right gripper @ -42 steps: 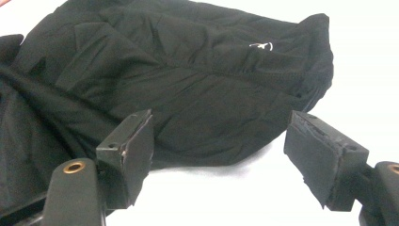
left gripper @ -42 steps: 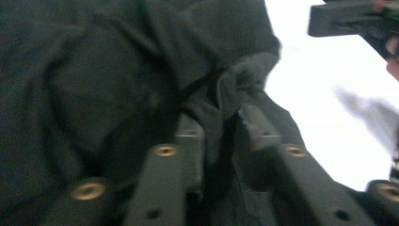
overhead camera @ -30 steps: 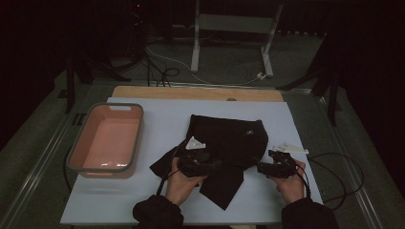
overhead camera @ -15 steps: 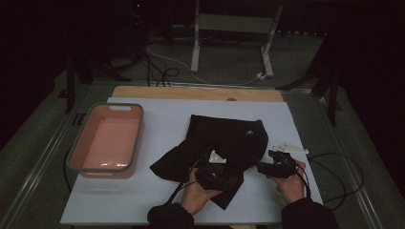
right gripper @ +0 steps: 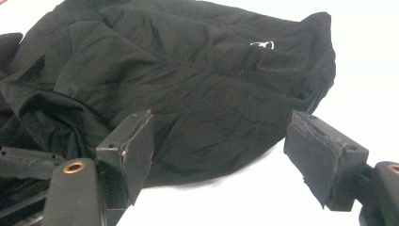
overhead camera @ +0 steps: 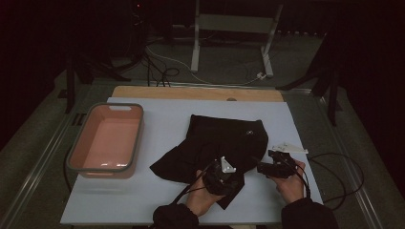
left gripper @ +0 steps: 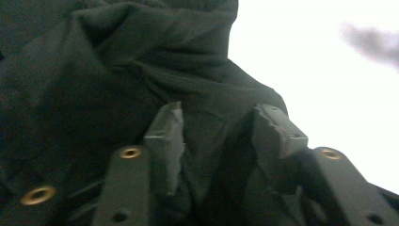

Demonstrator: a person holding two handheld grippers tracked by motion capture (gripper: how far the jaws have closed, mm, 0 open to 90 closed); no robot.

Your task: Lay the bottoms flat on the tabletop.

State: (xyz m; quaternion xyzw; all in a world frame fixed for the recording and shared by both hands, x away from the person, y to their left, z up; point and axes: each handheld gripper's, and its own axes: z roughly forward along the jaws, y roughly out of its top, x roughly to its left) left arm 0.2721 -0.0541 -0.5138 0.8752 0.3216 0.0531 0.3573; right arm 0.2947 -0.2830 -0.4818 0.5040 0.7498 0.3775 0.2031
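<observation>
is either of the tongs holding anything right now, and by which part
The left tongs have just been closing around a fold at the near corner of the black garment; whether they pinch it yet cannot be told. The right tongs stand open, holding nothing.

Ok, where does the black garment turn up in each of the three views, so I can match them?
High view: black garment at table centre, right of the pink tub, near corner under the left gripper.
Left gripper view: fills left and centre, fabric between the jaws.
Right gripper view: upper two thirds, beyond the open jaws.
Shared landmark: small white logo, seen in the high and right gripper views.
</observation>
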